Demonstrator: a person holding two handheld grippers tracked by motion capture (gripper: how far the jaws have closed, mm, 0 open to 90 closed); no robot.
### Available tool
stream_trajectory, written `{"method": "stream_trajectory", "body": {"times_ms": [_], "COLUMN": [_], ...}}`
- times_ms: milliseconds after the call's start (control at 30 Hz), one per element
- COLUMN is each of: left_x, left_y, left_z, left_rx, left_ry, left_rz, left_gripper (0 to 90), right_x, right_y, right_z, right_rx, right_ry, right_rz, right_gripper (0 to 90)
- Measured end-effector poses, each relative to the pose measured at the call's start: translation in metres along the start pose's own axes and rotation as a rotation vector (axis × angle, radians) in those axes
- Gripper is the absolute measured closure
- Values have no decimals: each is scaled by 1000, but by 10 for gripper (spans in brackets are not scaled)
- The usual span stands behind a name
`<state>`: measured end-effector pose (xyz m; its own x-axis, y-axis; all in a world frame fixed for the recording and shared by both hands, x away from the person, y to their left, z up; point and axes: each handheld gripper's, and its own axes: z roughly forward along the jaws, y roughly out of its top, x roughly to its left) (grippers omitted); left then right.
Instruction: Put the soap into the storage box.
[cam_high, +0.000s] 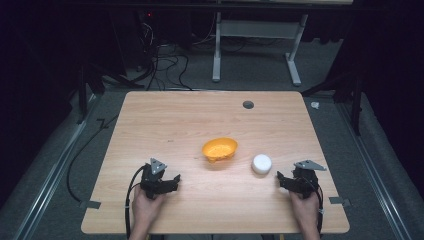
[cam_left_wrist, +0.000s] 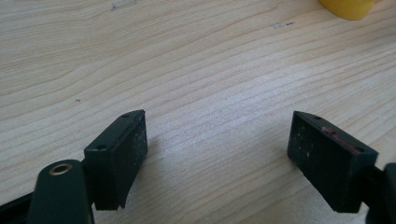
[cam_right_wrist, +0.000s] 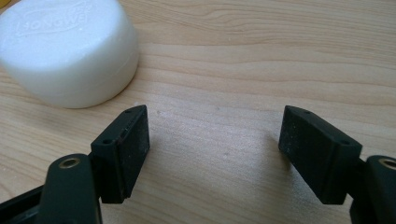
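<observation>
A pale, wood-grained rectangular counter (cam_high: 165, 120) carries everything, with a small dark round hole (cam_high: 248, 105) near its far edge. Near the middle sits a shallow orange plastic bowl (cam_high: 219, 149), and just to its right, apart from it, a low round white plastic container (cam_high: 261, 163) with raised lettering on its lid. The left hand-held gripper (cam_high: 172, 181) rests low at the near left, its jaws spread wide over bare wood, grasping nothing. The right hand-held gripper (cam_high: 281, 179) rests at the near right, near the white container, its jaws likewise released and apart, the container lying ahead and left of them.
</observation>
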<state>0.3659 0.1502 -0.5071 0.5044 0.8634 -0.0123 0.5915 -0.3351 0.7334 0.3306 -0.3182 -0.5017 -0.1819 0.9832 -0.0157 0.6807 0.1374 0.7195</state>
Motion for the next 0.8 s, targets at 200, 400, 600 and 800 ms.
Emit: {"method": "stream_trajectory", "body": {"times_ms": [200,400,600,800], "left_x": [0,0,0,0], "left_y": [0,0,0,0], "left_z": [0,0,0,0], "left_rx": [0,0,0,0], "left_ry": [0,0,0,-1], "left_rz": [0,0,-1,-2], "left_gripper": [204,204,204,204], "right_x": [1,1,1,2], "right_y": [0,0,0,0], "right_z": [0,0,0,0], "right_rx": [-2,-3,0,2], "right_ry": [4,6,8,8], "right_rz": [-3,-8,-7,-5], "right_gripper": [253,253,254,254]}}
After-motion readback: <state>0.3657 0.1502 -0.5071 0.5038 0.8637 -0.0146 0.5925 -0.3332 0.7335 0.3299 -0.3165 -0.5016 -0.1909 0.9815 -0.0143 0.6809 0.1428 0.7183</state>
